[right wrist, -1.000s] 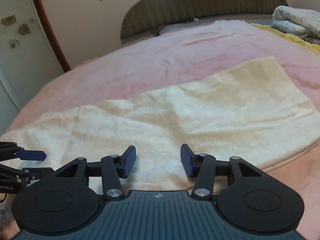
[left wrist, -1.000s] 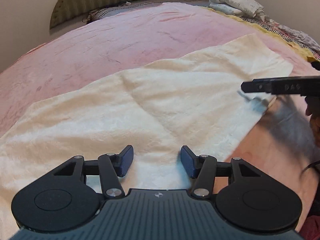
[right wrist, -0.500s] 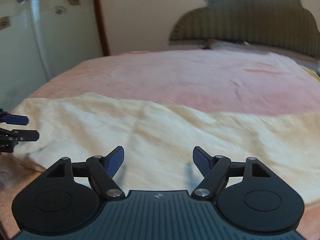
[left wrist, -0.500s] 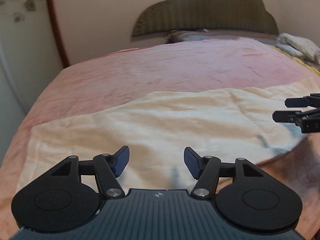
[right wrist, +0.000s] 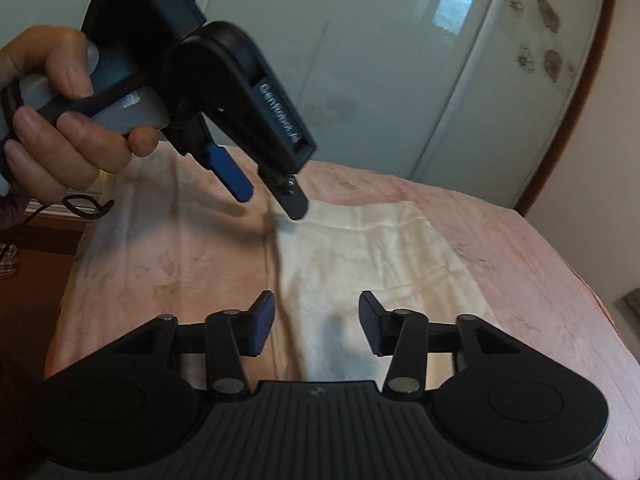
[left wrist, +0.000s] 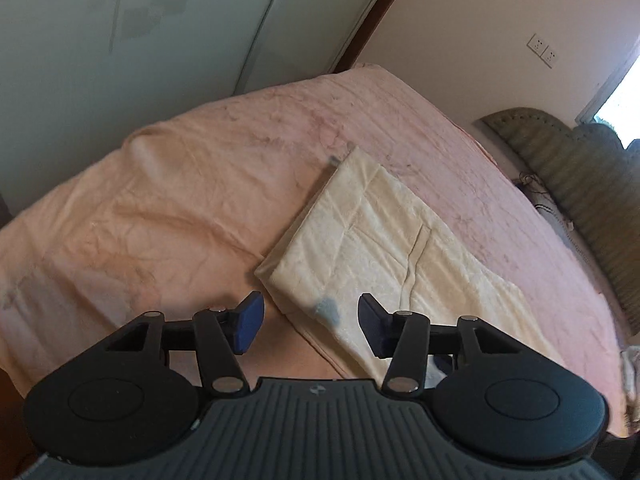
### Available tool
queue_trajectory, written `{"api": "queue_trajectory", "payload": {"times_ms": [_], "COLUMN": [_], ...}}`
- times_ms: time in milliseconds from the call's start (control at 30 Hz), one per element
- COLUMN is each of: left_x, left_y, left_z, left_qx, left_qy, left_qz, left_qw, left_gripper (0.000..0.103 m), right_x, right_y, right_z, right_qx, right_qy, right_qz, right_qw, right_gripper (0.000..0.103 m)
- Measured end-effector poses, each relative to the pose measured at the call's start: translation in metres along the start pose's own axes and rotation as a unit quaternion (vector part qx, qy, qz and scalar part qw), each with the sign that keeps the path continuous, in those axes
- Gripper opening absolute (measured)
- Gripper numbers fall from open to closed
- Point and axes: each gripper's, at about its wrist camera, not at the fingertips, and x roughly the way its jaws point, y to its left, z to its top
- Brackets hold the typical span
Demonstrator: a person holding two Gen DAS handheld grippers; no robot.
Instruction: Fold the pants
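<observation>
The cream pants [left wrist: 380, 240] lie flat in a long folded strip on the pink bedspread [left wrist: 160, 220]. My left gripper [left wrist: 310, 326] hangs just above their near corner. Its jaws are closing, and no cloth is pinched between the blue pads. In the right wrist view the pants [right wrist: 360, 260] stretch away from my right gripper [right wrist: 316, 326], whose jaws are also closing over the cloth's near left edge without gripping it. A hand [right wrist: 52, 120] holds the left gripper [right wrist: 268, 198] above the pants' far left corner, pointing down.
Pale wardrobe doors [left wrist: 160, 40] stand behind the bed's end. A green padded headboard [left wrist: 580, 184] is at the right, with wall sockets [left wrist: 542, 50] above it. Brown floor [right wrist: 36, 272] shows beyond the bed's left edge.
Both cameras have swung and rolled from facing the headboard to facing the wardrobe end of the pants. The left gripper now looms in the right view's upper left. Both pairs of jaws stand narrower.
</observation>
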Motion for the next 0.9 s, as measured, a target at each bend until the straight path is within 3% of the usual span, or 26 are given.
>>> {"api": "queue_trajectory", "payload": {"times_ms": [33,267,367,400,633,767,900], "left_x": [0.002,0.016,0.019,0.022,0.011,0.023,0.023], "left_y": [0.004,0.016,0.015,0.013,0.009,0.006,-0.002], "left_z": [0.001,0.001,0.000,0.000,-0.006,-0.012,-0.018], "left_qx": [-0.011,-0.070,-0.074,-0.068,-0.049,-0.033,-0.006], "left_qy": [0.006,0.034,0.032,0.026,-0.027,-0.018,-0.033], "left_qz": [-0.011,-0.057,-0.055,-0.050,-0.019,0.023,0.039], "left_qw": [0.9999,0.9953,0.9952,0.9961,0.9982,0.9990,0.9987], "left_gripper": [0.053,0.039,0.018,0.004,0.004,0.004,0.004], "right_x": [0.007,0.034,0.032,0.034,0.043,0.054,0.019], "right_y": [0.003,0.016,0.016,0.016,0.003,-0.001,-0.026], "right_z": [0.004,0.012,0.011,0.010,0.017,0.017,0.002], "right_qx": [-0.006,-0.030,-0.020,-0.016,0.039,0.072,0.164], "right_qy": [0.001,0.014,0.018,0.022,0.014,0.022,-0.002], "right_qz": [0.003,-0.019,-0.011,-0.007,0.030,0.057,0.076], "right_qw": [1.000,0.999,1.000,1.000,0.999,0.996,0.983], "right_gripper": [0.034,0.023,0.019,0.018,0.016,0.018,0.019]}}
